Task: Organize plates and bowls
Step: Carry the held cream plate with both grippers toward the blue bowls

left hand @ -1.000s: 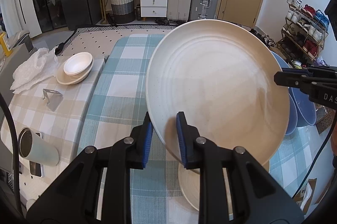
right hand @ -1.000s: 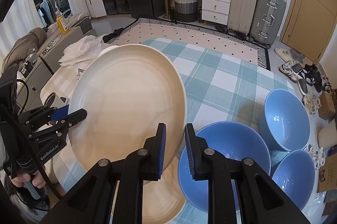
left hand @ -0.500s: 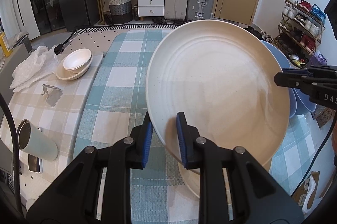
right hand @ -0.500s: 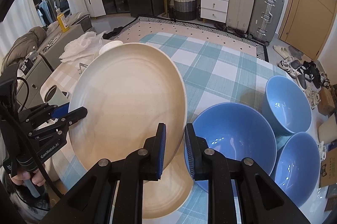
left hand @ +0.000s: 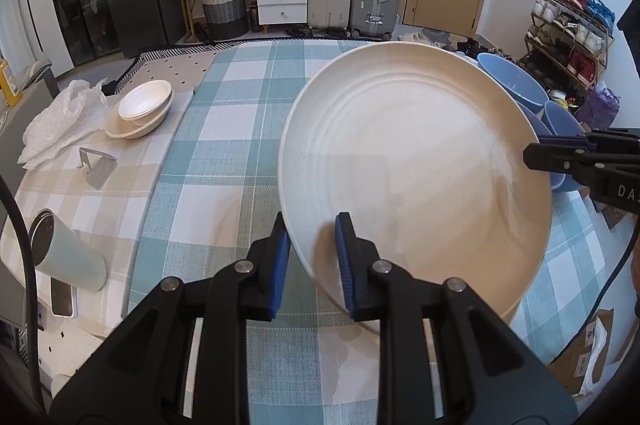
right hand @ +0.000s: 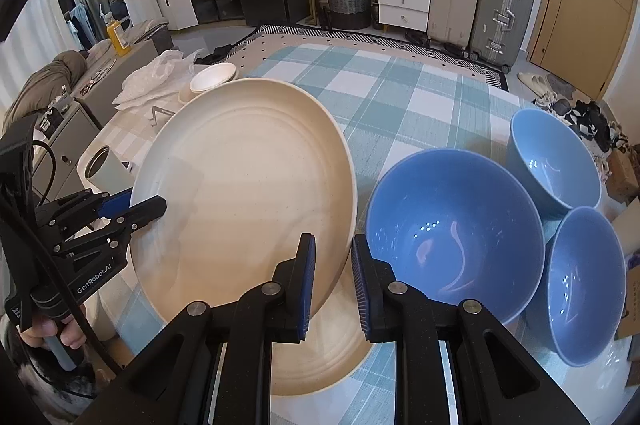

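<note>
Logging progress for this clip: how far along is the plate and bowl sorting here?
Midway. Done: two small cream dishes sit nested on the beige cloth. In hand: both the left claw and right claw are shut on opposite edges of a large cream plate, tilted above another cream plate on the table. Left: three blue bowls stand apart, unstacked.

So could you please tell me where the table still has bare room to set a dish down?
Free: the blue-checked tablecloth between the large cream plate and the small stacked white bowls, and its far end. Crowded: the right edge, with three blue bowls, and the near left corner, with a pale green tumbler.
</note>
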`<state>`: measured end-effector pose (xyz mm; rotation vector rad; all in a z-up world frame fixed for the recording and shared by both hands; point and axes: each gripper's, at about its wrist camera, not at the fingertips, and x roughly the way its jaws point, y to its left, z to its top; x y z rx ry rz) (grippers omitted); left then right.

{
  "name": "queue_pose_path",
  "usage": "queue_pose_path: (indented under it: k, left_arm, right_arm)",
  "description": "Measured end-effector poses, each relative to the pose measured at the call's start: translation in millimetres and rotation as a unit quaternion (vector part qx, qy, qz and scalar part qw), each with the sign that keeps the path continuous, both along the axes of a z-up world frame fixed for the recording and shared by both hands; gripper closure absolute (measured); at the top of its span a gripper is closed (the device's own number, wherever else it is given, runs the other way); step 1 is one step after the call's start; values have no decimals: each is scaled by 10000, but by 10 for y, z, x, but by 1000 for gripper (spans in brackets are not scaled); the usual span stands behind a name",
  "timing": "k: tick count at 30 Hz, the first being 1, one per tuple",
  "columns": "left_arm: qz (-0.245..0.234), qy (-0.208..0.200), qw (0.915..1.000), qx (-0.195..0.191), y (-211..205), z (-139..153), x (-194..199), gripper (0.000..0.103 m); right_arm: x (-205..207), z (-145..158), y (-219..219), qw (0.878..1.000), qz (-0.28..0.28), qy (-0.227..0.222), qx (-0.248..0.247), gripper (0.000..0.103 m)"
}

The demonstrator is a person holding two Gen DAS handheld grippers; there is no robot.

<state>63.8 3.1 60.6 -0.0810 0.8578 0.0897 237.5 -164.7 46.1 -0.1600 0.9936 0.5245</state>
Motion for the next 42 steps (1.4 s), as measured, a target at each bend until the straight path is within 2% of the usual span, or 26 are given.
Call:
queue_pose_path:
  k: [20,42]
  left_arm:
    - [-276,227,9993,70,-108,-386,-8,83]
    - [-412,499,9977,211,-150,-757,251,82]
  right_arm:
    - [-195,-299,-127,9995,-222,208,-20,84]
    - [-271,-576,-178,9983,-354,456,-100,84]
